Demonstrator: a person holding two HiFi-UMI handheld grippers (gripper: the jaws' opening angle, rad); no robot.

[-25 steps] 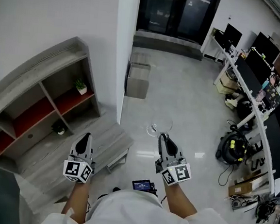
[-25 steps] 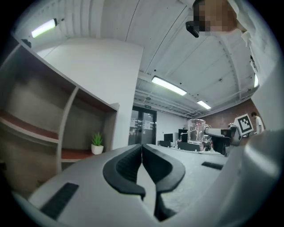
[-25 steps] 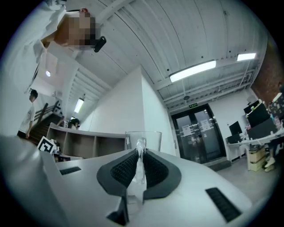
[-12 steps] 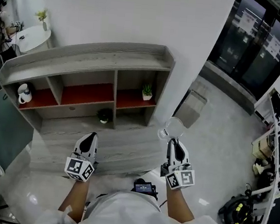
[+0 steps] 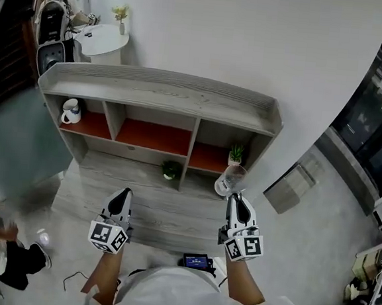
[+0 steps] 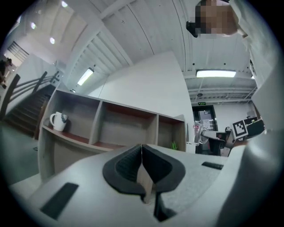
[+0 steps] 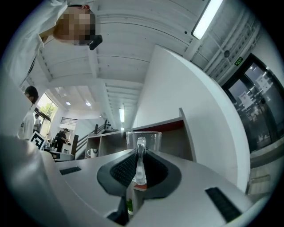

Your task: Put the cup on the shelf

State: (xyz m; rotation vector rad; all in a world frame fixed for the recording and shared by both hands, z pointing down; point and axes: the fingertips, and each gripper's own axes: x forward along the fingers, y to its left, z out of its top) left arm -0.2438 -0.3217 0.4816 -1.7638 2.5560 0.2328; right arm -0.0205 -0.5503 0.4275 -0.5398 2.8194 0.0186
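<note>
A clear glass cup point(image 5: 230, 180) with a handle hangs in front of the shelf's right end, and my right gripper point(image 5: 234, 197) is shut on that handle. In the right gripper view the cup point(image 7: 143, 141) stands upright just beyond the pads, its handle pinched in the right gripper point(image 7: 140, 156). The grey wooden shelf point(image 5: 163, 91) has three red-lined compartments and a low step in front. My left gripper point(image 5: 124, 194) is shut on nothing above the step. In the left gripper view the left gripper point(image 6: 142, 150) points at the shelf point(image 6: 111, 116).
A white mug point(image 5: 70, 111) stands in the left compartment, a small plant point(image 5: 236, 152) in the right one, and another plant point(image 5: 170, 170) on the step. A round white table point(image 5: 106, 38) and a person are at top left. A grey box point(image 5: 298, 183) and dark doors are at the right.
The head view has swung left, so the shelf now lies straight ahead and nearer. The right gripper still holds the cup; both grippers keep their places in the view.
</note>
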